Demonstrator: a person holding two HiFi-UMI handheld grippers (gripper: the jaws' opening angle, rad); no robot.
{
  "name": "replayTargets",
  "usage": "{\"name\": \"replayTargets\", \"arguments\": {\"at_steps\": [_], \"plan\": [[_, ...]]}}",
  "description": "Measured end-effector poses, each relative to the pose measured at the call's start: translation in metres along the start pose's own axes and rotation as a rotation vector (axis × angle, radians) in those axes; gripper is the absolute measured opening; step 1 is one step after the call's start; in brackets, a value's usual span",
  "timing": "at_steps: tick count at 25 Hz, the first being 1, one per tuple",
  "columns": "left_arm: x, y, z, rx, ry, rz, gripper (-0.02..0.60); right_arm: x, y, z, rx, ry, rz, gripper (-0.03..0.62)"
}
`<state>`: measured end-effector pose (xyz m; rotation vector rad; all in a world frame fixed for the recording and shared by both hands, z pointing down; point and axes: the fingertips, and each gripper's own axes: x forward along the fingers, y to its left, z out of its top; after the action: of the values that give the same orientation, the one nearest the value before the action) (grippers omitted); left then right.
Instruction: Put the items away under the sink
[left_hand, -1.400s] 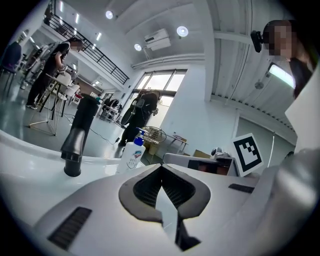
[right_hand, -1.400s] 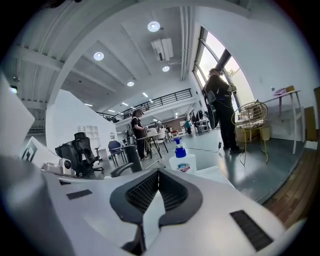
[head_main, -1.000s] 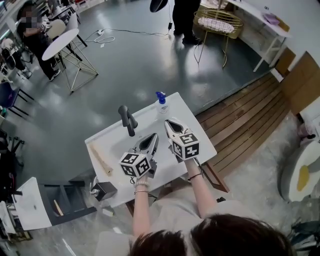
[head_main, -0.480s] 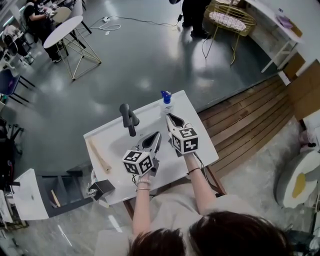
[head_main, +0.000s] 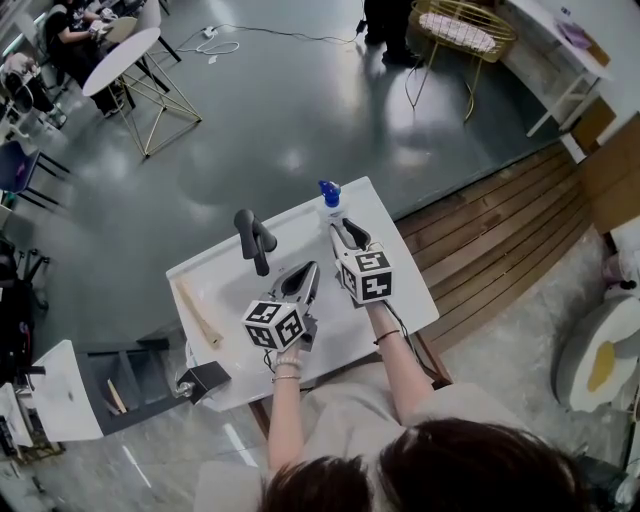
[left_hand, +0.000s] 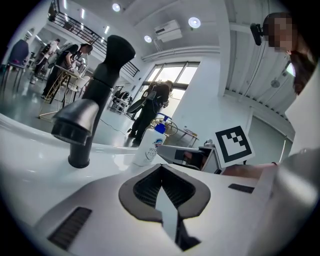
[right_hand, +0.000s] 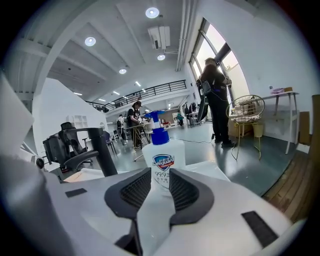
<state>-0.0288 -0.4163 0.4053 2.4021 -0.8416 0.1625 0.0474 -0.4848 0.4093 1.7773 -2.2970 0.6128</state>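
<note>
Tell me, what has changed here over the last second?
The right gripper moved forward toward the soap bottle, which now stands just ahead of its open jaws, not yet gripped. Nothing was picked up or let go. The left gripper stayed shut and empty over the sink; the bottle and faucet kept their places.

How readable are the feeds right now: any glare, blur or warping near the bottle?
Head view: sharp; ceiling lights glare off the glossy floor, while the white counter is evenly lit. Left gripper view: strong fisheye bend, faucet crisp, the bright window backlights a person. Right gripper view: the bottle label is sharp; corners go black.
</note>
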Motion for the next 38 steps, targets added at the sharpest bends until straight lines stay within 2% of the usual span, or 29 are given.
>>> {"name": "replayTargets", "arguments": {"at_steps": [16,38], "plan": [[0.000,0.009,-0.005,-0.006,0.025,0.025,0.003,0.026,-0.005,-0.001,-0.030,0.002,-0.058,0.333],[0.001,0.037,-0.012,-0.046,0.050,0.077,0.003,0.065,-0.010,0.001,-0.058,0.000,-0.149,0.359]]}}
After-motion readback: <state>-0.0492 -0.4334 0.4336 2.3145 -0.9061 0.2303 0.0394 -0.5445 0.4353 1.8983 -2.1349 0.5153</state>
